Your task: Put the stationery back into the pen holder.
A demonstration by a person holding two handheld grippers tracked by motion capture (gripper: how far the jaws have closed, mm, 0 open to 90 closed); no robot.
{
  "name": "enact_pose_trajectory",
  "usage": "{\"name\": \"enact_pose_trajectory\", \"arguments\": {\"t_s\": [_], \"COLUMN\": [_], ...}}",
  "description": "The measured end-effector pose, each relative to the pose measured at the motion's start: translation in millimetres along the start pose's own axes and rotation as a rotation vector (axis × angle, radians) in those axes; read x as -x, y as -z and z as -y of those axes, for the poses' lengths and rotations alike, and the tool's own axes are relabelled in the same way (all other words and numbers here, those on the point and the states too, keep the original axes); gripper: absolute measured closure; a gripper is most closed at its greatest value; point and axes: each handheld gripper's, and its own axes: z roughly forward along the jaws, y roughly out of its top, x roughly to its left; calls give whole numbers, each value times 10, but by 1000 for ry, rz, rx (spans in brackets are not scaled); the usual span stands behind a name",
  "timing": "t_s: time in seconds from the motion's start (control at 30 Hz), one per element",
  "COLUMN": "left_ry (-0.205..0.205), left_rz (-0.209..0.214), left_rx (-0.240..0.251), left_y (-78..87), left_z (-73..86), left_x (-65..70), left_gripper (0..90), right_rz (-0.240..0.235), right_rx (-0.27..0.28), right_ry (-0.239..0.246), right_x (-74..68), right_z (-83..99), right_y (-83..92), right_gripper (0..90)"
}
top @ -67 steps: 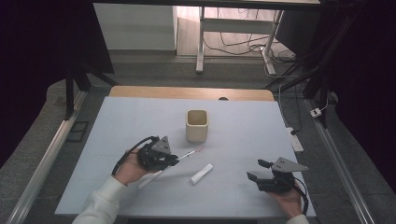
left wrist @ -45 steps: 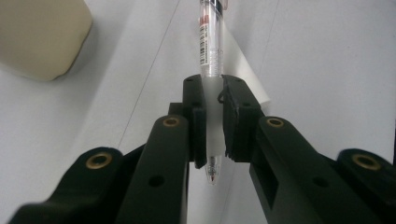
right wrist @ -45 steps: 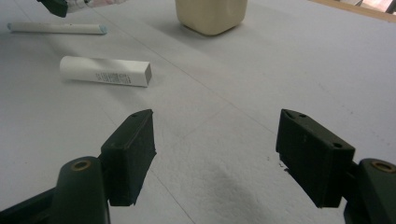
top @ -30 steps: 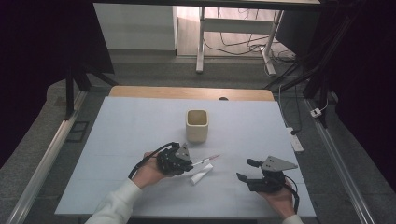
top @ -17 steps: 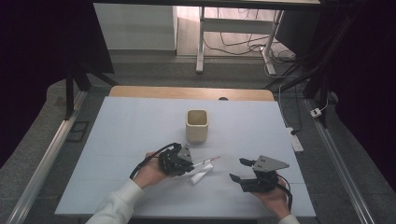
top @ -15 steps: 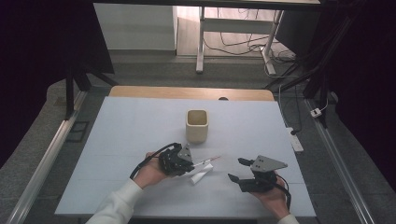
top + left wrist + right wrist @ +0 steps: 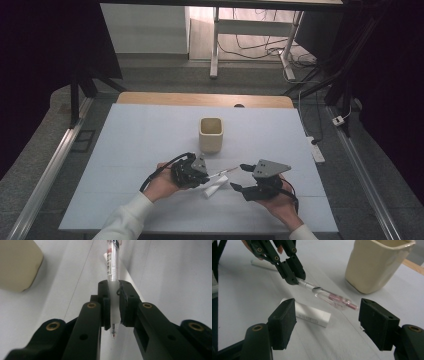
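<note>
Drawn in across the worktop point(image 7: 125, 150) toward the left hand-held gripper point(image 7: 200, 175) since a moment ago: right hand-held gripper point(image 7: 239, 178), jaws spread wide and gripping nothing. Left hand-held gripper kept in place, jaws clamped on the clear pen point(image 7: 111, 272) near its tip, barrel jutting out toward the right hand-held gripper, raised off the worktop. Just below the pen, flat on the worktop, a white tube point(image 7: 308, 313). Beyond both hand-held grippers, upright, a cream cup point(image 7: 211, 134).
</note>
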Motion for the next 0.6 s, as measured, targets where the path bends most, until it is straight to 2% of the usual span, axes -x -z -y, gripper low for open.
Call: {"name": "enact_pose_trajectory", "arguments": {"t_s": [0.2, 0.33, 0.43, 0.6], "left_ry": [0, -2, -8, -11], "left_rz": [-2, 1, 0, -1], "left_rx": [-7, -6, -12, -16], "left_y": [-26, -26, -39, -44], "left_z": [-18, -28, -37, -46], "left_x": [1, 8, 17, 29], "left_gripper": [796, 796, 796, 795], "right_rz": [-2, -16, -12, -10], "right_rx": [-26, -34, -47, -88], "right_ry": [46, 50, 73, 113], "right_x": [-12, -10, -11, -19], "right_z": [-110, -176, -215, -265], "right_y": [-144, -189, -219, -304], "right_gripper": [299, 303, 312, 341]}}
